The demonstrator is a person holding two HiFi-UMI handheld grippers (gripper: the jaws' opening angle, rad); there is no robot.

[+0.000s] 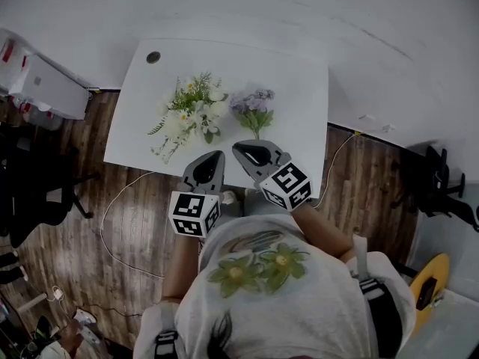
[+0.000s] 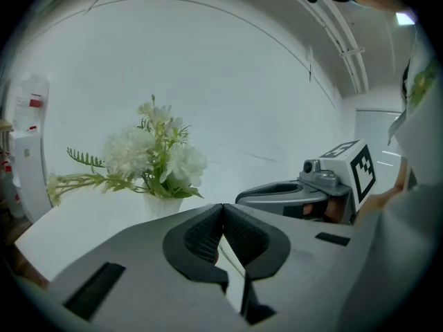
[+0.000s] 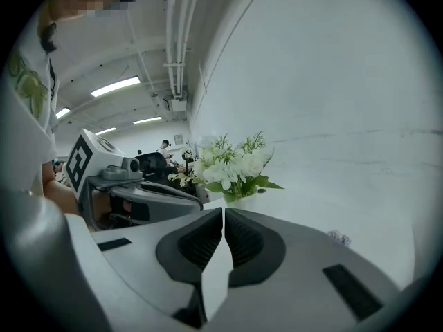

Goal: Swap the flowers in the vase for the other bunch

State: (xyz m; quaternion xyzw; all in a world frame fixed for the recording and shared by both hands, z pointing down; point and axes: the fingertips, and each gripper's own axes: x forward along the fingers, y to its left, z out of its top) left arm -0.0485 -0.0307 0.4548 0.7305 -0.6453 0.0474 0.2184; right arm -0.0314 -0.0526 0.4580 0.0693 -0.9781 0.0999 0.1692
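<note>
A bunch of white flowers (image 1: 191, 112) with green fronds stands in a white vase (image 2: 160, 205) on the left half of the white table (image 1: 299, 96). A small purple bunch (image 1: 253, 105) lies to its right, stems toward me; in the right gripper view only a bit of the purple bunch (image 3: 339, 238) shows. Both grippers hover side by side over the table's near edge, apart from the flowers. My left gripper (image 1: 216, 155) is shut, its tips meeting with nothing held (image 2: 223, 206). My right gripper (image 1: 238, 148) is also shut and empty (image 3: 223, 209), just short of the purple stems.
A round cable hole (image 1: 153, 57) sits in the table's far left corner. The table backs onto a white wall. A white cabinet (image 1: 46, 88) and a black chair (image 1: 30, 193) stand at the left; a cable (image 1: 112, 226) runs over the wooden floor.
</note>
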